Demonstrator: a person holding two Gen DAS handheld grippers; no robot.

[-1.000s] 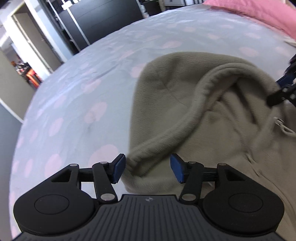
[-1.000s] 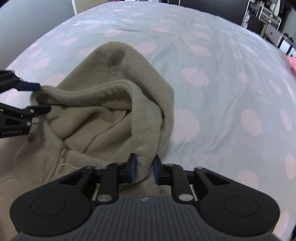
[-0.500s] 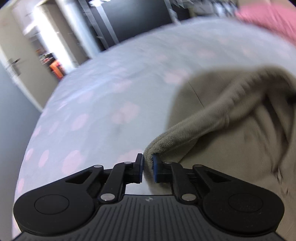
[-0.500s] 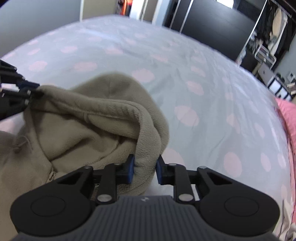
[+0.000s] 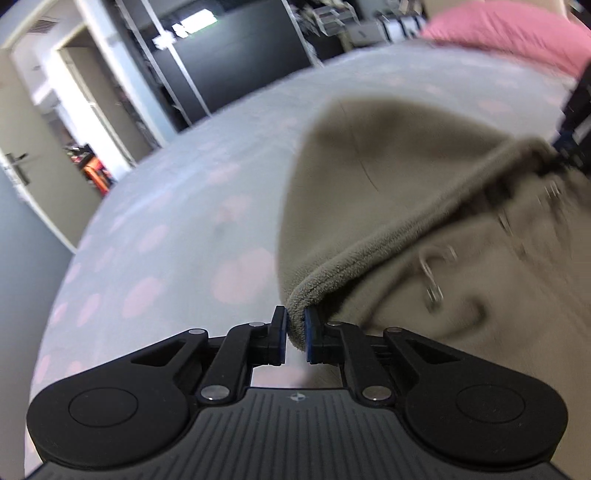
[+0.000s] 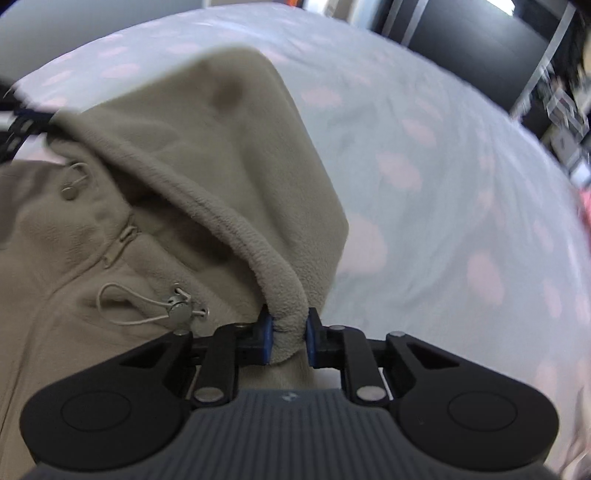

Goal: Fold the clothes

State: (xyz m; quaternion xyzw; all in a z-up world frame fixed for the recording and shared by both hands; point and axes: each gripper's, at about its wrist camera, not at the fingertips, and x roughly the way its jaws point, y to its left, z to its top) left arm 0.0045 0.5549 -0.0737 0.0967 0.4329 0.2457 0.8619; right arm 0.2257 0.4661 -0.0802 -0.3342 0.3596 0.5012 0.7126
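**Q:** Hoodie (image 6: 236, 155) — where does it lie, and how is it arranged?

**A:** Olive fleece hoodie, spread on a bed whose sheet (image 6: 424, 155) is pale blue-grey with pink dots. The hood points away from both cameras; its rolled rim (image 5: 399, 240) is stretched taut between the two grippers. A drawcord loop with a metal toggle (image 6: 179, 308) rests on the chest panel, beside the zip.

**Q:** State of the left gripper (image 5: 295, 332)?

**A:** Jaws narrow, pinching one end of the hood rim; the fleece edge sits directly between the blue pads (image 5: 282, 330). Having just closed, they now hold at that width.

**Q:** And the right gripper (image 6: 289, 338)?

**A:** Jaws have just been closing, with the other end of the rim between them; the thick rolled fleece is squeezed between its blue pads (image 6: 266, 336). This gripper also shows at the right edge of the left wrist view (image 5: 574, 122), at the far end of the rim.

**Q:** Surroundings?

**A:** A pink pillow (image 5: 509, 33) lies at the far edge of the bed; dark cabinets (image 5: 236, 51) and an open doorway (image 5: 85, 122) stand beyond. Both views are motion-blurred.
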